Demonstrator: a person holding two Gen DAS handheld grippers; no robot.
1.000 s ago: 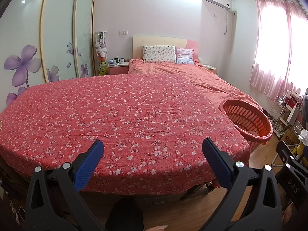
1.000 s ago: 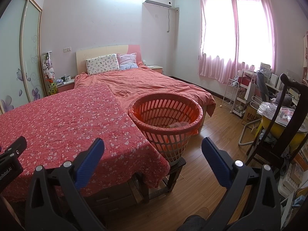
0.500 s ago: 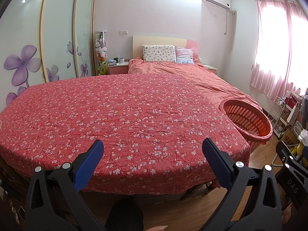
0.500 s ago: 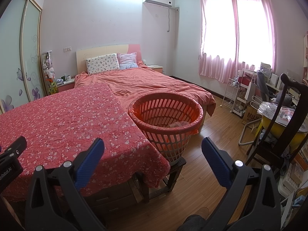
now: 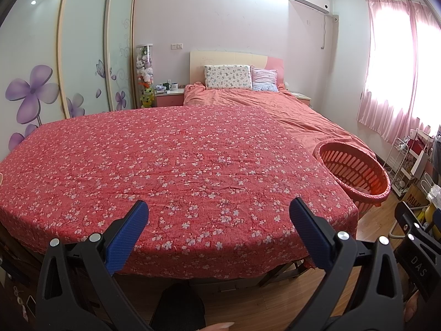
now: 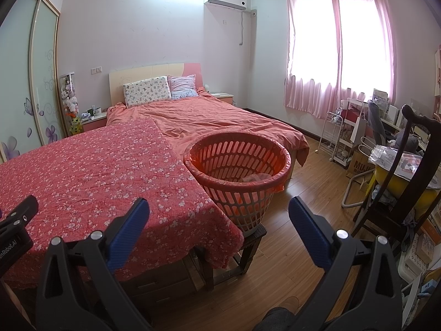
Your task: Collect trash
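Note:
A red slotted basket (image 6: 239, 162) lined with a red bag stands on a dark stool at the right edge of a table under a red flowered cloth (image 6: 91, 171). Pale crumpled trash (image 6: 255, 178) lies inside the basket. The basket also shows at the right in the left wrist view (image 5: 355, 171). My left gripper (image 5: 217, 220) is open and empty, held over the near edge of the cloth (image 5: 176, 165). My right gripper (image 6: 217, 218) is open and empty, short of the basket. No trash shows on the cloth.
A bed with an orange duvet (image 6: 209, 121) lies behind the table. A dark wooden chair (image 6: 408, 176), a yellow tub, a white wire rack (image 6: 333, 135) and clutter crowd the right side. Wooden floor (image 6: 303, 209) lies between basket and chair. Sliding wardrobe doors (image 5: 82, 55) stand at left.

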